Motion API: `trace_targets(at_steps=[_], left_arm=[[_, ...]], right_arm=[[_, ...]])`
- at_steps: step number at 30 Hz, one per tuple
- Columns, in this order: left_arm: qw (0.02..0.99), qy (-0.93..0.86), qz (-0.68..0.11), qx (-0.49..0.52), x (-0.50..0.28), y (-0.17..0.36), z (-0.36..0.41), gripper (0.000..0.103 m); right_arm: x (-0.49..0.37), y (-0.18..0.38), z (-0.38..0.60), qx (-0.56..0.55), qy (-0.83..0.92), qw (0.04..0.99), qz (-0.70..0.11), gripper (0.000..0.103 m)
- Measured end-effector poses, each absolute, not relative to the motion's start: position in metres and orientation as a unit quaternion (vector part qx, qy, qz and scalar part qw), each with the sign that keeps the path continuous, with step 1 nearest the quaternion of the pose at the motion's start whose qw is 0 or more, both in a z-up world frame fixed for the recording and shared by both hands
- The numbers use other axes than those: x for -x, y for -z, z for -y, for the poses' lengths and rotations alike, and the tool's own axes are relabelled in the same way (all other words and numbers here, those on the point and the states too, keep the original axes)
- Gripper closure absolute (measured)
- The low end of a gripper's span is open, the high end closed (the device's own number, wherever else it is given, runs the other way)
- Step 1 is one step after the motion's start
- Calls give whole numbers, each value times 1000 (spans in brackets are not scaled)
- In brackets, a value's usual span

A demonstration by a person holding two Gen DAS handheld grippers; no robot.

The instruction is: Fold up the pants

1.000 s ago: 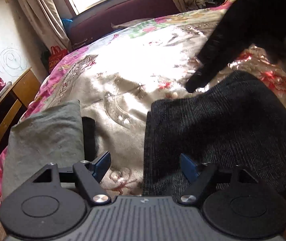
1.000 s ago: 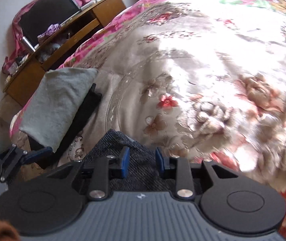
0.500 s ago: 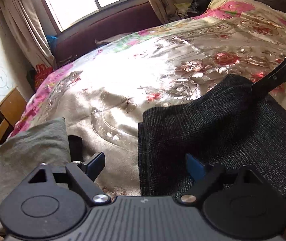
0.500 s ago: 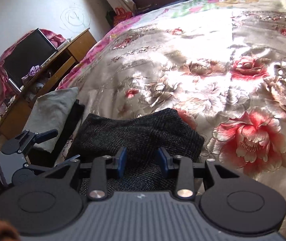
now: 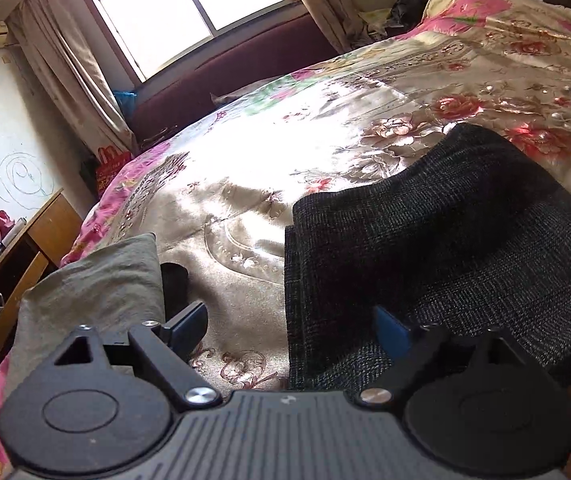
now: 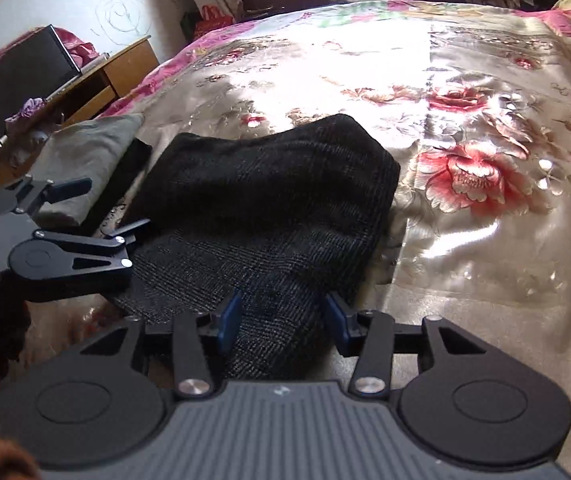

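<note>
From where I sit, the near edge of the pants [image 6: 269, 208] runs under my right gripper's [image 6: 283, 320] body, so I cannot see how the fabric ends there. In the left wrist view the pants [image 5: 445, 248] are cut off at the right edge, where only a sliver of the other gripper shows. Whether any finger actually touches the cloth I cannot tell.

The pants lie folded into a dark, thick bundle on the floral bedspread [image 6: 465, 100], close to the bed's near side. Just left of them sit a grey folded cloth [image 5: 93, 288] and a black item [image 5: 174, 284] tucked against it; what that black item is, I cannot make out. Further left stands a wooden desk [image 6: 125, 64] with a dark screen [image 6: 17, 76], and a curtained window [image 5: 189, 4] glares behind the bed, washing out the middle of the spread.

My left gripper [image 5: 291, 324] stands spread wide, one finger over bare bedspread and the other over the pants' left edge, gripping nothing. My right gripper's jaws have just been opening; they stand partly apart with the pants' near fold between the blue pads [image 6: 231, 318], not pressing on it.
</note>
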State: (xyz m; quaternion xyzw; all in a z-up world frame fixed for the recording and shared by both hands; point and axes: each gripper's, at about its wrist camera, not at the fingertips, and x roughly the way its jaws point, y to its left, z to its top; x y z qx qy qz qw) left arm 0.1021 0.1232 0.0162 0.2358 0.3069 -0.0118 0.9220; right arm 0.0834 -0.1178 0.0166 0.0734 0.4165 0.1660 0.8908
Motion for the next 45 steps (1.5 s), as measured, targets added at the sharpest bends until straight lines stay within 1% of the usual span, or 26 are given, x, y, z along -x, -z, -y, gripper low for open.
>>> trace_targets(at_steps=[3, 6, 11, 20, 29, 33, 45], left_arm=[[924, -6, -309, -225, -92, -24, -119, 2], [937, 10, -292, -193, -66, -37, -114, 2], [943, 16, -285, -172, -30, -39, -97, 2], [949, 17, -277, -151, 3, -41, -76, 0], [949, 19, -278, -147, 5, -34, -67, 0], [949, 20, -287, -126, 3, -33, -71, 0], [953, 12, -270, -136, 4, -34, -63, 0]], right_arm=[[-69, -33, 128, -121, -158, 890, -409, 56], [-54, -38, 127, -97, -141, 898, -406, 55], [-36, -37, 129, -91, -131, 901, -403, 56], [-16, -44, 127, -60, -122, 910, -392, 55], [-10, -38, 120, -19, -101, 913, -395, 53], [-9, -35, 118, -2, -95, 914, -394, 51], [-8, -33, 122, -2, -87, 914, -397, 49]])
